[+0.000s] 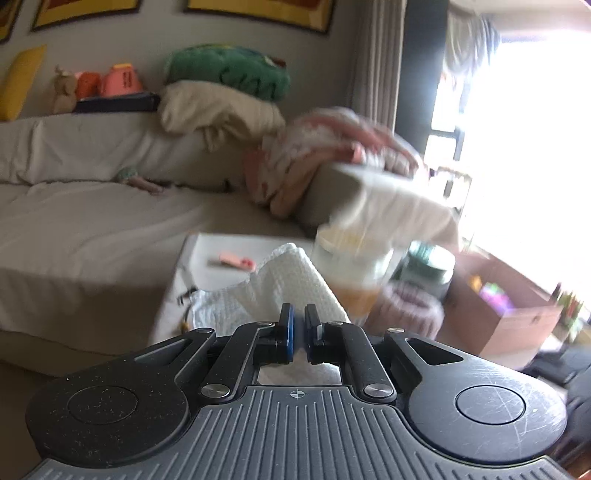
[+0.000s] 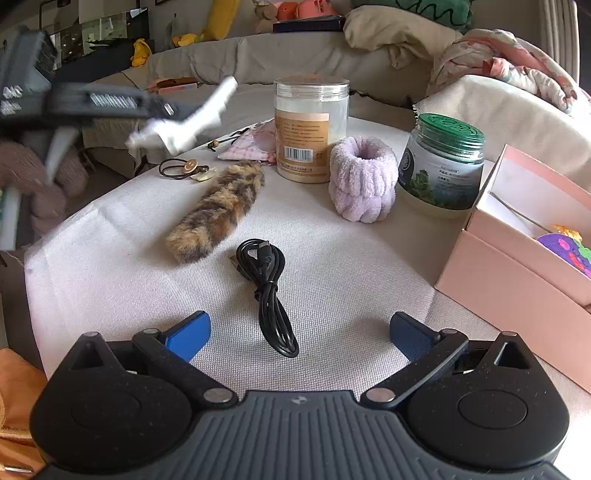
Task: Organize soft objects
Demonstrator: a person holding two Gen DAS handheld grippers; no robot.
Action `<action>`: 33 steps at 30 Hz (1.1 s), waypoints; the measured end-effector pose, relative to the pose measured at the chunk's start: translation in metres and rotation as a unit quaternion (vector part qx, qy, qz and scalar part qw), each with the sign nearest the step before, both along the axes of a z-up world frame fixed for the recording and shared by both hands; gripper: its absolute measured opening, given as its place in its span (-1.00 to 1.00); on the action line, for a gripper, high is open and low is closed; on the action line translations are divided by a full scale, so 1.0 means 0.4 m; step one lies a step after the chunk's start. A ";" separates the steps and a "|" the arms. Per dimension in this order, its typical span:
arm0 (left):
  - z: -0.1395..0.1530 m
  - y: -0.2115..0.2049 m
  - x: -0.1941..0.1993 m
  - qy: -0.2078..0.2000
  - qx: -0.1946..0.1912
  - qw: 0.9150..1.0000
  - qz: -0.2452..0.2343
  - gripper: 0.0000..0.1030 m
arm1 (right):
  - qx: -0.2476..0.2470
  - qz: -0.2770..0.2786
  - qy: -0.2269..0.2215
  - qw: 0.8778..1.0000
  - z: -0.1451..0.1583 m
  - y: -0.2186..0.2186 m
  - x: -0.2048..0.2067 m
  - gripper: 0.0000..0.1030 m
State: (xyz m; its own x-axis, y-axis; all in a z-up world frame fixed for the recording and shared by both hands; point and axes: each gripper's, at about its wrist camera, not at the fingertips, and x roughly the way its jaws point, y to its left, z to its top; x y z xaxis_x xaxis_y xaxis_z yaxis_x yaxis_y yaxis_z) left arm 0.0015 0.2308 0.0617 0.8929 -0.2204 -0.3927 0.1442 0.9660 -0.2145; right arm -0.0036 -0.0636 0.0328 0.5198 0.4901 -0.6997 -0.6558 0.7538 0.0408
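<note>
White waffle cloth [image 1: 291, 280] is hanging pinched in the air, blurred, far left. Furry leopard-print piece [image 2: 218, 214] is lying diagonally mid-table. Lilac fluffy bands [image 2: 364, 177] are sitting stacked right of it, touching the green-lidded jar.

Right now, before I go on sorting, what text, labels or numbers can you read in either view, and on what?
None can be quoted.
Tall clear jar: orange label with a barcode, print too small.
Green-lidded jar: tree picture and a few lines, too small; embossed lid unreadable.
Left claw body: white markings, motion-blurred.
Wall frames: cropped, no legible words.
</note>
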 end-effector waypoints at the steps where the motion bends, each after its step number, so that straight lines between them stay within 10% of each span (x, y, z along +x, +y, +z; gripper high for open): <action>1: 0.016 0.006 -0.007 -0.003 -0.010 1.000 -0.001 -0.84 | -0.001 -0.004 -0.001 1.000 0.002 0.000 -0.002 0.87; 8: 0.108 -0.007 -0.085 -0.033 -0.021 0.999 -0.027 -0.84 | -0.001 0.006 -0.003 1.000 0.028 0.043 0.005 -0.17; 10: 0.134 -0.015 -0.110 -0.044 -0.024 0.998 -0.034 -0.84 | -0.008 0.006 0.003 1.000 0.037 0.049 0.010 -0.74; 20: 0.232 -0.208 -0.181 -0.085 -0.051 0.976 -0.195 -0.83 | 0.015 -0.054 -0.080 0.995 0.231 -0.154 -0.146 -0.74; 27: 0.267 -0.480 -0.015 -0.082 -0.045 0.951 -0.294 -0.82 | 0.010 -0.176 -0.149 0.973 0.330 -0.375 -0.195 -0.74; 33: 0.185 -0.659 0.248 0.005 -0.035 0.962 -0.269 -0.77 | 0.026 -0.227 -0.151 0.962 0.332 -0.457 -0.094 -0.74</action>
